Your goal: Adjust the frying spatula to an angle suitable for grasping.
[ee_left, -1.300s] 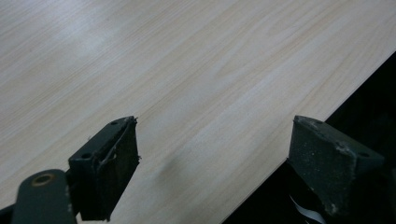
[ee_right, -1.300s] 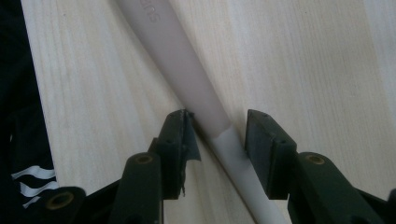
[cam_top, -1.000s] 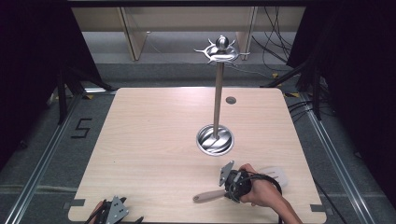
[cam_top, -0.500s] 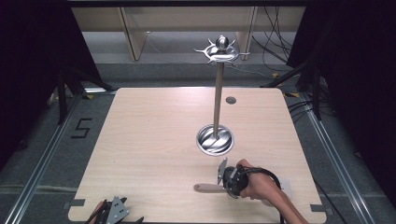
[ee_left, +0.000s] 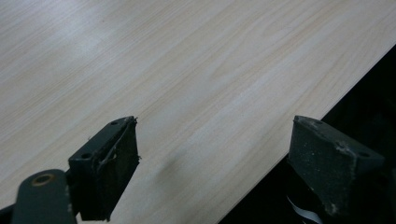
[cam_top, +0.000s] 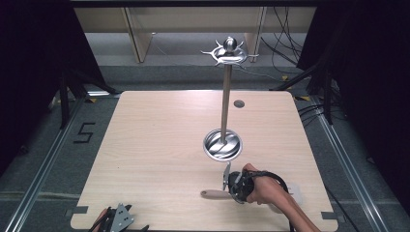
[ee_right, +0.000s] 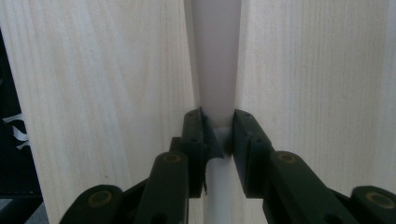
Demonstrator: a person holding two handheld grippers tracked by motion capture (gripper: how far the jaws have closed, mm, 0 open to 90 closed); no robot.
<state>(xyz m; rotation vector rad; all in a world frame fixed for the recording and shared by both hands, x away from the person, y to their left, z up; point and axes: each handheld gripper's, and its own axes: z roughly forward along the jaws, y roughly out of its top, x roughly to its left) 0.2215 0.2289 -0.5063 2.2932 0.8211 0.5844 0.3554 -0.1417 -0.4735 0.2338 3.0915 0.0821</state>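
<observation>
Down near the front edge of the wooden counter (cam_top: 159, 145), the right claw (cam_top: 231, 187), held in a hand (cam_top: 263, 192), was clamped on a pale handle (cam_top: 215, 194) of some utensil lying flat on the wood and pointing to the left. From the right gripper view, the two black jaws pressed against either side of that handle (ee_right: 215, 70), which ran straight away from the camera over the light wood grain. What kind of utensil it was could not be told. Just behind the hand stood a metal stand (cam_top: 224, 104): a round shiny base, a tall thin pole, and a ring of hooks at the top. The left claw (cam_top: 117, 220) sat at the front left edge of the counter, its jaws wide apart with nothing between them, bare wood (ee_left: 187, 70) and the dark counter edge beneath.
</observation>
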